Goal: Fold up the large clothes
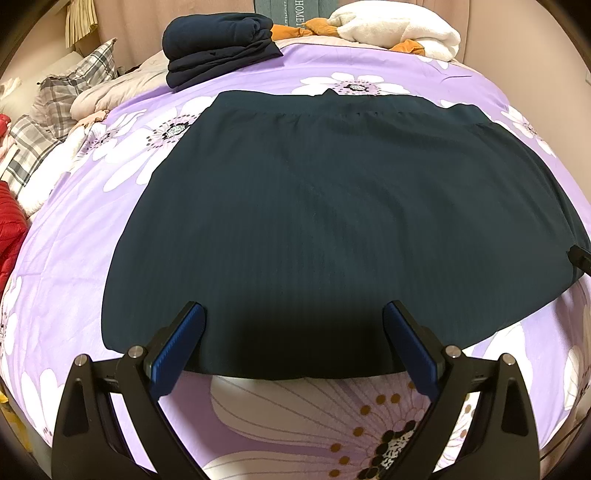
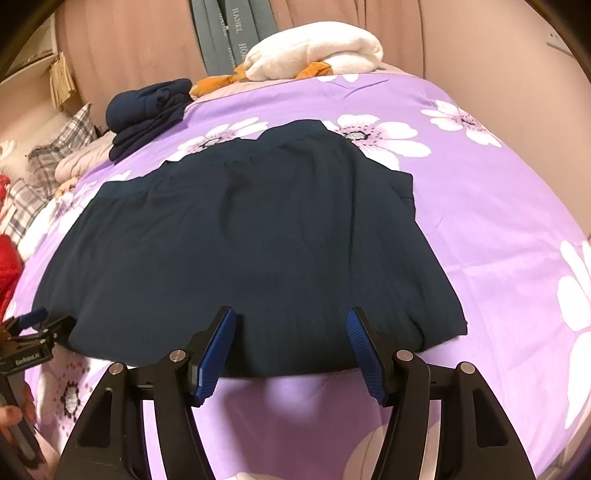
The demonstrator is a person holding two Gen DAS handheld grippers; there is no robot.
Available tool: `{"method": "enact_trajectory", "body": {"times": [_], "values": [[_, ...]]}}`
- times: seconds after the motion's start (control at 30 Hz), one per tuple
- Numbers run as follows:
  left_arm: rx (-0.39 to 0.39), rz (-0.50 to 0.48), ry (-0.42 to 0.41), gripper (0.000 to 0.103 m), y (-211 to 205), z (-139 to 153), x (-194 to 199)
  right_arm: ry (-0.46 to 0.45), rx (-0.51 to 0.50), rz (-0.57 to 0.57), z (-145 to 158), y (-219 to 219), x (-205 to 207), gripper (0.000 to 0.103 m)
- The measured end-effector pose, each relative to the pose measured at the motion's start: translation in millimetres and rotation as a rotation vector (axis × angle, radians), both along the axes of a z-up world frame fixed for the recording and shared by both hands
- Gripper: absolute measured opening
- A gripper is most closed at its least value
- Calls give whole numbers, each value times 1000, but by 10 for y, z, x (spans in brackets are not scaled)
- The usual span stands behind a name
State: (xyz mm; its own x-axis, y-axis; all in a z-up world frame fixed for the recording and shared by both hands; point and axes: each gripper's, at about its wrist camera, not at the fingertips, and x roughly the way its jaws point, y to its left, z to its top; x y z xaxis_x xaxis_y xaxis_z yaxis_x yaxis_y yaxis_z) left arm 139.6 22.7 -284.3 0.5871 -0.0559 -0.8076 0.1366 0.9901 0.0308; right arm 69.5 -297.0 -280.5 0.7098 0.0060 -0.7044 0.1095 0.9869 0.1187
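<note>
- A dark teal garment [image 1: 332, 221] is lying spread flat on the bed [image 1: 74, 258], over its purple flowered cover, with the near hem facing both cameras.
- The left gripper [image 1: 294, 345] is hovering at the near hem, its jaws standing wide apart with nothing between the blue pads [image 1: 177, 354].
- The right gripper [image 2: 291, 349] is sitting at the same hem further along, its jaws also spread and holding nothing; the gap looks somewhat narrower than on the left.
- Only the right wrist view is showing the garment's right side [image 2: 402, 192] folded over on itself, with a layered edge and a fold line running down toward the hem.
- That view is also catching the left gripper at its left edge, beside the garment's corner, and a hand [image 2: 14, 421] gripping its handle.
- The left wrist view is showing the garment's flat gathered waistband [image 1: 332, 110] at the far edge, and a dark tip of the right gripper at the frame's right edge.
- A folded navy stack [image 1: 218, 48] is resting near the head of the bed, well apart from the garment; a white plush blanket [image 1: 402, 29] is lying beyond it.
- Plaid pillows [image 1: 55, 110] and a red item [image 1: 11, 221] are sitting at the left side.
</note>
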Motion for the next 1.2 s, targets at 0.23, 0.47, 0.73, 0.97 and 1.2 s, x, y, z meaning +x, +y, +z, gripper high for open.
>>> {"method": "enact_trajectory", "body": {"times": [0.23, 0.47, 0.73, 0.97, 1.2], "values": [[5, 4, 2, 99, 13, -3, -55, 9, 10, -12, -17, -53, -48, 62], [8, 18, 12, 102, 70, -9, -116, 19, 4, -18, -25, -50, -107, 62], [0, 24, 21, 101, 124, 23, -198, 38, -25, -28, -31, -48, -155, 62], [13, 25, 19, 101, 184, 171, -376, 78, -73, -40, -6, -20, -254, 62], [12, 20, 10, 102, 196, 431, -517, 53, -101, 29, 213, 204, -373, 62]]}}
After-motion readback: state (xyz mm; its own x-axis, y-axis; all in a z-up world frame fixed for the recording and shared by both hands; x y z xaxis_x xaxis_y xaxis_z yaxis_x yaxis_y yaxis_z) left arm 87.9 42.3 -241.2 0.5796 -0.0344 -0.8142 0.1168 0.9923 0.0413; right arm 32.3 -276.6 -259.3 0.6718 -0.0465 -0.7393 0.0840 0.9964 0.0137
